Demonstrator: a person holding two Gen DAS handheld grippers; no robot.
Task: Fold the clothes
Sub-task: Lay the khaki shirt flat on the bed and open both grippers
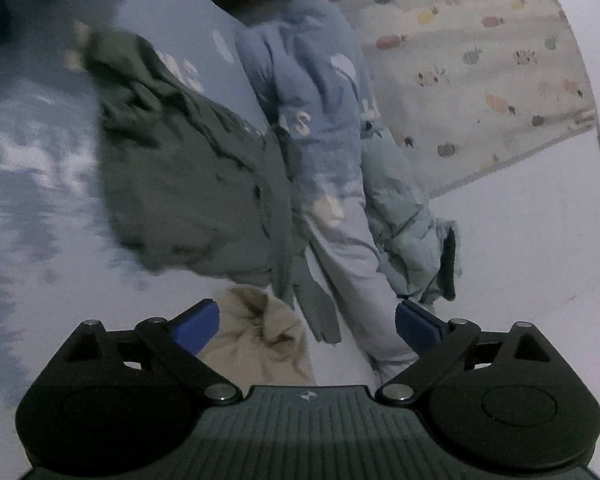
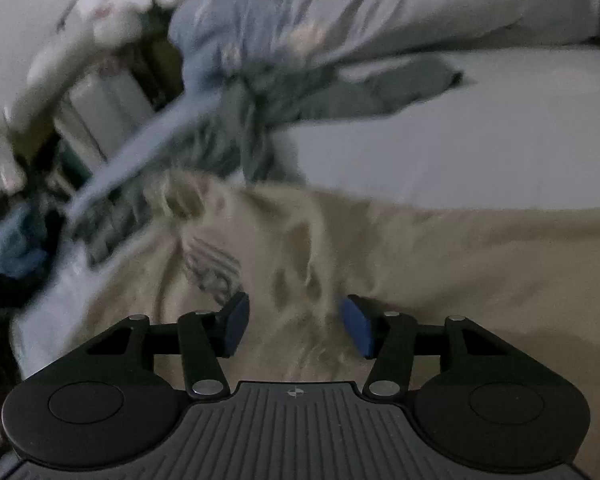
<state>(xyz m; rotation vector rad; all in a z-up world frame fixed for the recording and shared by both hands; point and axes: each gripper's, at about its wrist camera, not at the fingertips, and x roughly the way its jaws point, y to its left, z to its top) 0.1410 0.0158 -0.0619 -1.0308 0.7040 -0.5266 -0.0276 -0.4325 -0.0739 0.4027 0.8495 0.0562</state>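
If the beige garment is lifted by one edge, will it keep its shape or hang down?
The beige garment would probably hang limp: it already lies in soft wrinkles. It looks thin, so likely light. Being wide, it may drag across the bed rather than slide as one piece.

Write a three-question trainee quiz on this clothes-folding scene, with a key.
1. True or false: the left gripper is clamped on the green garment.
2. Which cloth lies between the right gripper's fingers? A) beige cloth B) a black sock C) a red towel
3. Fill in: in the left wrist view, the rug with small coloured prints lies on the ____.

Key
1. False: its jaws stand wide open, nothing gripped.
2. A; the pads stand apart, not pressing it.
3. floor
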